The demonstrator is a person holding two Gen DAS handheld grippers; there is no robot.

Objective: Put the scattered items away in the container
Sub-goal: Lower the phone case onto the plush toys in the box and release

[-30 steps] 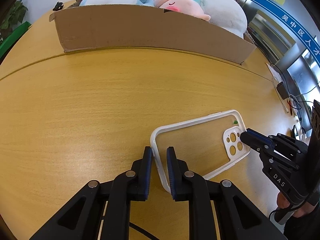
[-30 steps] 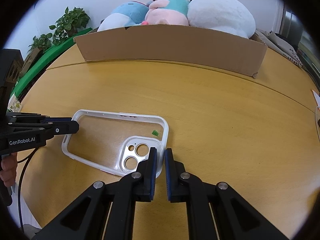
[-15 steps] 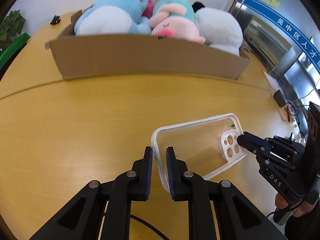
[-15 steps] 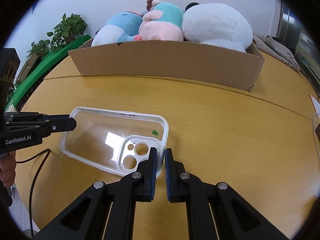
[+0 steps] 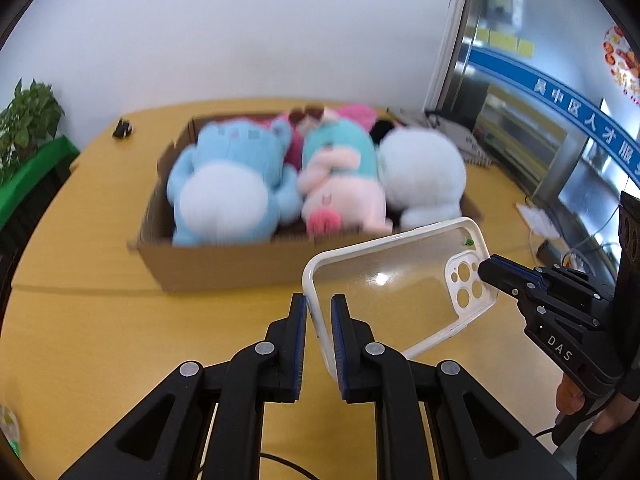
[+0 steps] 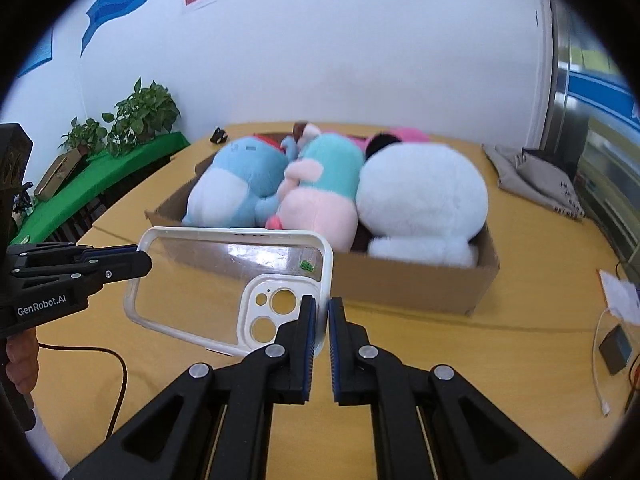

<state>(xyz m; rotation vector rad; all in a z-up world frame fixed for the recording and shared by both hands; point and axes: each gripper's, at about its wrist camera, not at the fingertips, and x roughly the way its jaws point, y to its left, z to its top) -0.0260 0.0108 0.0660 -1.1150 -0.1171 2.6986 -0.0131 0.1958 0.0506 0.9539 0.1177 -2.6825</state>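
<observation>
L gripper [image 5: 319,312]: my jaws nearly closed, pinching thin rim of case [image 5: 400,276] at its plain end, raised off table. R gripper [image 6: 322,316]: jaws nearly closed too, clamped on rim at camera-cutout end. Grippers face each other across case. My bare fingers [image 5: 568,396] wrapped round R handle; L hand [image 6: 18,364] partly seen on L handle.

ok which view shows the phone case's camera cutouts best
Right wrist view: the phone case has its cutouts large and sharp beside the right gripper. In the left wrist view they appear smaller at the case's far end.
</observation>
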